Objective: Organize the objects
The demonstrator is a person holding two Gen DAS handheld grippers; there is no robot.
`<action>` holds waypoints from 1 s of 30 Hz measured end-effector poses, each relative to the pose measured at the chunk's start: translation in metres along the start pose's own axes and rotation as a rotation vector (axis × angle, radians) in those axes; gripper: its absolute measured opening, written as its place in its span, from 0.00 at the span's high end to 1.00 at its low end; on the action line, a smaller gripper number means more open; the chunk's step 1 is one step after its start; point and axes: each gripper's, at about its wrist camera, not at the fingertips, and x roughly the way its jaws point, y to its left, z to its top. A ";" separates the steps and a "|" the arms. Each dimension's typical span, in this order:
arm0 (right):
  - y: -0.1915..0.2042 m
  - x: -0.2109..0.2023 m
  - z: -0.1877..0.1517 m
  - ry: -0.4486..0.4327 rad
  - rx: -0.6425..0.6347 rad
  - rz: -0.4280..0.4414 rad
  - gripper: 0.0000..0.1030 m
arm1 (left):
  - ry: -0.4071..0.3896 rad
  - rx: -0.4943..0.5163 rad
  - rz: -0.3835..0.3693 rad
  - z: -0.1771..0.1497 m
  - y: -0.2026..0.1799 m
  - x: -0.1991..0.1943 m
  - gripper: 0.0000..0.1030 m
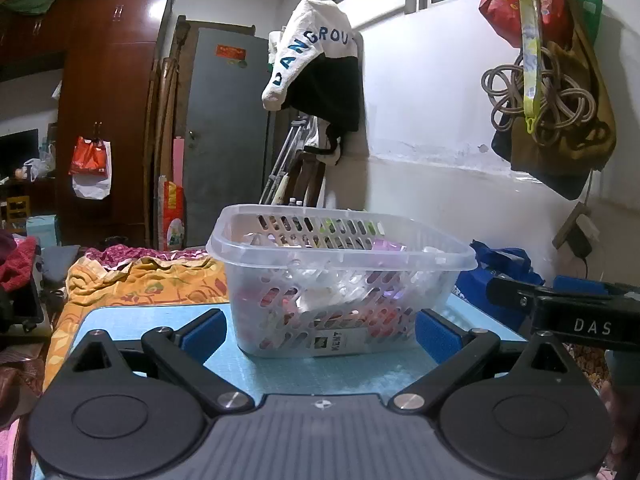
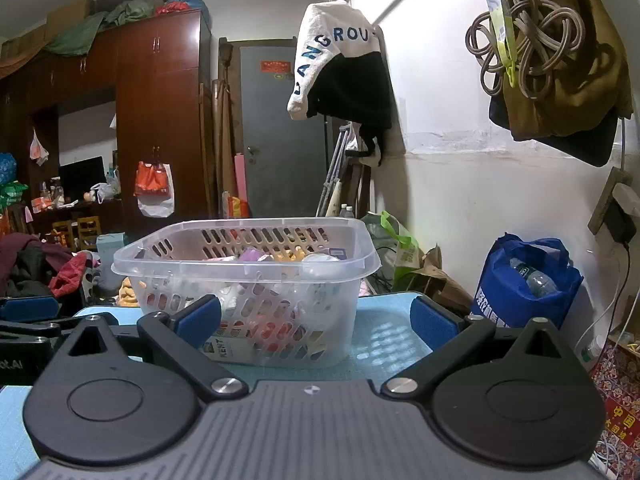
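A clear slotted plastic basket (image 1: 340, 256) (image 2: 244, 268) stands on a light blue mat (image 1: 320, 372) (image 2: 384, 340), filled with small packets and a box marked KENT (image 1: 332, 340). My left gripper (image 1: 320, 334) is open, low over the mat, its blue pads on either side of the basket's near wall with nothing between them. My right gripper (image 2: 316, 322) is open too, just right of the left one; its left pad overlaps the basket's front in view, and it holds nothing. The right gripper's black arm (image 1: 568, 312) shows at the right edge of the left wrist view.
An orange patterned blanket (image 1: 140, 280) lies left of the mat. A blue bag (image 2: 524, 280) with a bottle stands to the right by the white wall (image 2: 460, 200). Bags and coiled cord (image 1: 540, 96) hang on the wall. A wardrobe (image 2: 160, 120) and grey door (image 2: 280, 132) are behind.
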 end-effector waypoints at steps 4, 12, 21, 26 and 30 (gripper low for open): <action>-0.001 0.000 0.000 -0.001 0.003 -0.001 0.00 | -0.008 -0.021 -0.007 -0.002 0.004 -0.004 0.01; -0.003 0.000 0.000 -0.005 0.004 -0.004 0.00 | -0.014 -0.019 -0.006 0.000 0.002 -0.006 0.01; -0.003 -0.001 0.000 -0.006 0.000 -0.005 0.00 | -0.015 -0.021 -0.005 0.000 0.000 -0.006 0.01; -0.004 -0.001 0.001 -0.008 -0.001 -0.006 0.00 | -0.016 -0.015 -0.005 0.001 -0.002 -0.005 0.01; -0.005 -0.001 0.001 -0.004 -0.003 -0.006 0.00 | -0.014 -0.014 -0.004 0.000 -0.003 -0.005 0.01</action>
